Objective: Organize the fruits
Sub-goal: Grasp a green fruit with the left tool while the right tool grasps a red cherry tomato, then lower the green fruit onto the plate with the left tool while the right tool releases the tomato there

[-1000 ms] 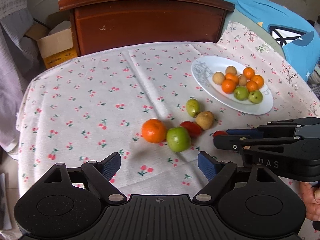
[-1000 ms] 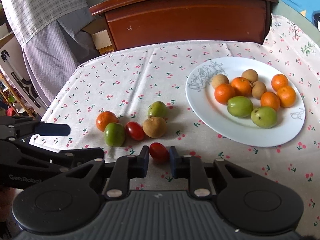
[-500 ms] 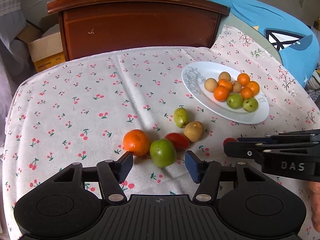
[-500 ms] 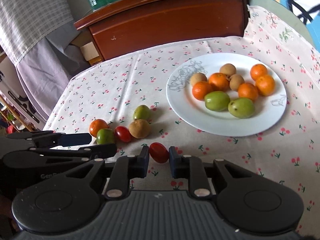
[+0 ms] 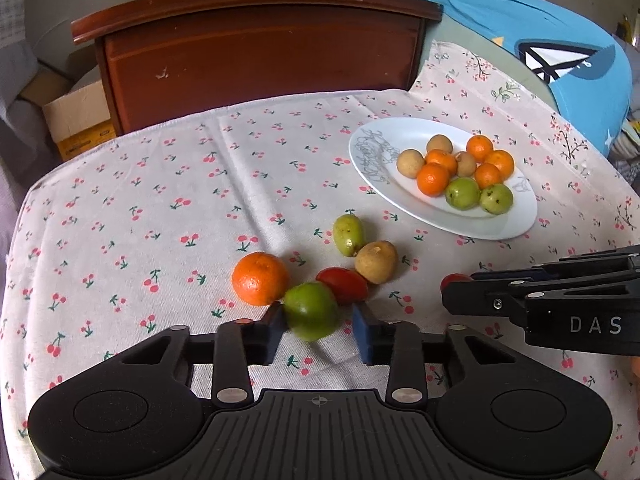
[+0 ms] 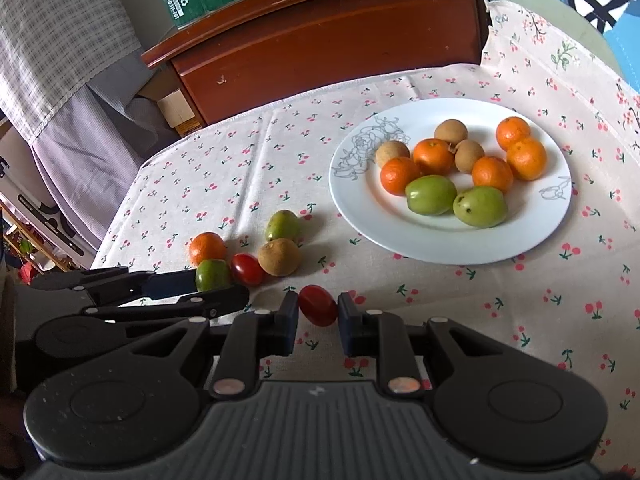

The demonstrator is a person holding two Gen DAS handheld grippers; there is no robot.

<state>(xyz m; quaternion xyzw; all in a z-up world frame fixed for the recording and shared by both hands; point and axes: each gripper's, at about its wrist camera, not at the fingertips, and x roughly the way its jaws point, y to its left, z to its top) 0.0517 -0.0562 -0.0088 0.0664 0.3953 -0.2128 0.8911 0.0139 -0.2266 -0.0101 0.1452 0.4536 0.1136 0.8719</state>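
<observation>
On the tabletop (image 5: pixel 120 208), five loose fruits lay near the plate (image 6: pixel 532 240), which already carried oranges, brown fruits and green ones. The left hand-held gripper (image 5: pixel 318 326) was closing on the green fruit (image 5: pixel 311 311); its left pad touched the fruit, while a small gap showed at the right pad. The orange (image 5: pixel 260 279) and a tomato (image 5: pixel 343 285) sat touching that fruit. The right hand-held gripper (image 6: pixel 318 314) was clamped on a second tomato (image 6: pixel 318 305), low over the cloth. Judgement: finish the squeeze centred, then lift straight up so the neighbours do not roll; keep grip light on the soft tomato.
</observation>
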